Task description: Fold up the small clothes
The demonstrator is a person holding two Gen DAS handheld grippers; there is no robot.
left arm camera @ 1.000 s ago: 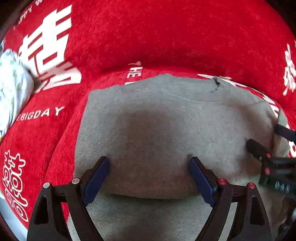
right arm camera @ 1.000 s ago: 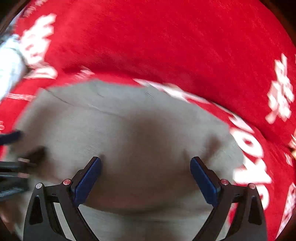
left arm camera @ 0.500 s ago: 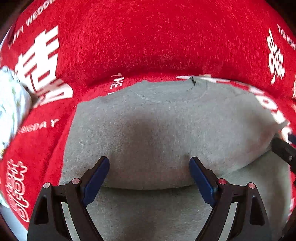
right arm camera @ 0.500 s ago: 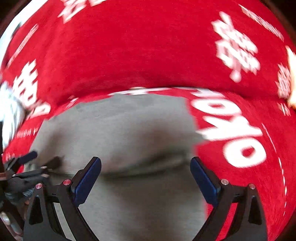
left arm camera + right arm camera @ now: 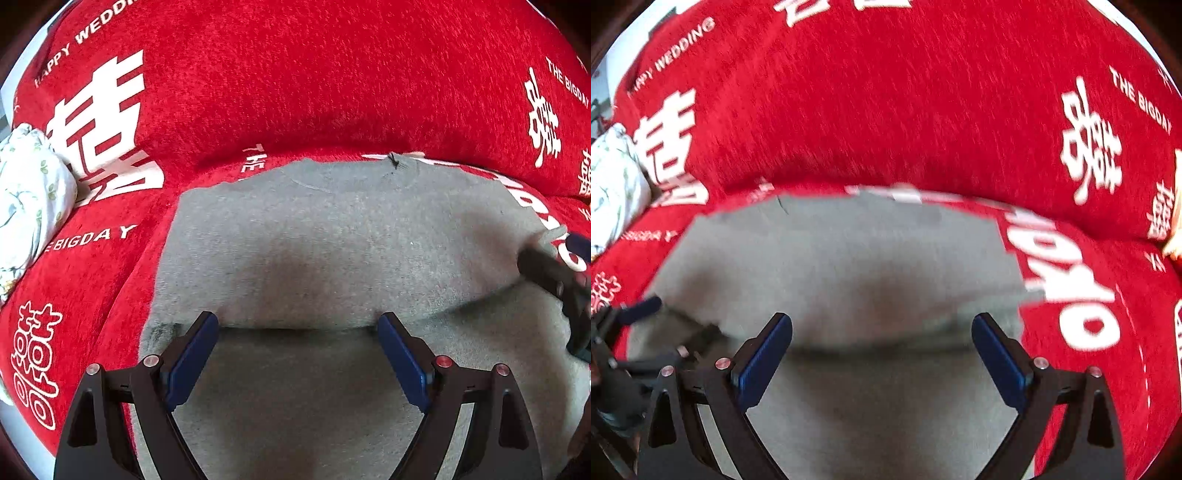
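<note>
A red plush cover [image 5: 295,92] printed with white wedding characters and the words "HAPPY WEDDING" and "THE BIGDAY" spreads under everything you see, rising into a rounded back behind the work. On it lies the grey garment [image 5: 332,240], flat with its neckline at the far edge and a small dark tag there; a crosswise fold edge runs across the cloth just ahead of your tools, the far layer lying over the near one. Your left gripper [image 5: 297,354] hangs just above the grey cloth with its blue-padded fingers [image 5: 192,354] spread wide and nothing between them. Your right gripper [image 5: 882,354] sits the same way over the garment's right part, jaws wide apart and empty, close to the edge where grey meets red. Each tool shows at the other's frame border. A white floral-print bundle [image 5: 26,199] rests at the far left on the cover, well apart from the garment.
</note>
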